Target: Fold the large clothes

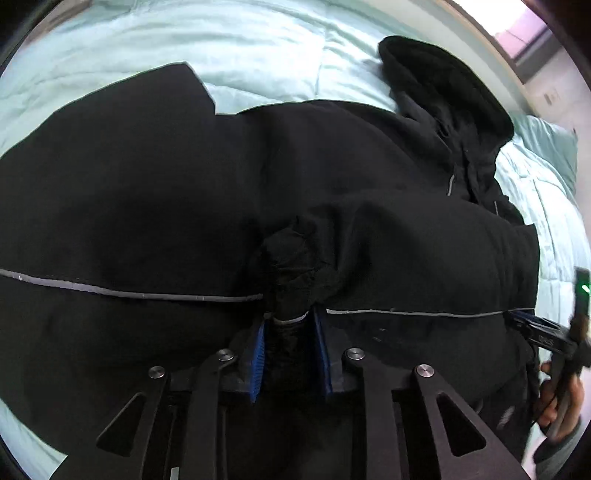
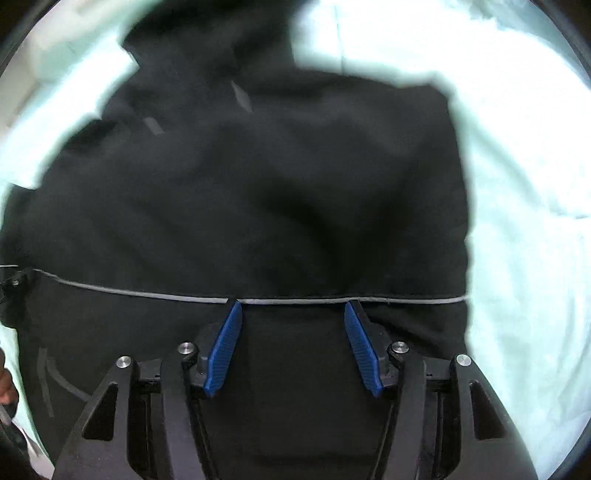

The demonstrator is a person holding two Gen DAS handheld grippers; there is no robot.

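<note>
A pale mint quilted comforter (image 1: 258,48) covers the bed and fills the background in both views, with a strip of bright window (image 1: 517,33) showing past its far edge in the left wrist view. Spread across the comforter lies a large black jacket (image 1: 147,184), which takes up most of each picture; a thin grey reflective stripe (image 1: 129,293) runs across it from side to side. The jacket's hood (image 1: 443,85) is bunched up toward the window end of the comforter, and a squared-off flap of the jacket lies flat on the quilting on the side away from the hood.

The left gripper (image 1: 290,321) is clenched on a gathered wad of the jacket's black fabric right at the grey stripe, the cloth bulging out between its blue pads (image 1: 258,350). The right gripper (image 2: 293,306) stands spread wide above the jacket, its tips just at the stripe (image 2: 147,293) and nothing between its blue pads (image 2: 223,354); the right wrist view is blurred. At the hood-side edge of the left wrist view the right gripper's body and the person's right hand (image 1: 561,398) show beside the jacket's edge.
</note>
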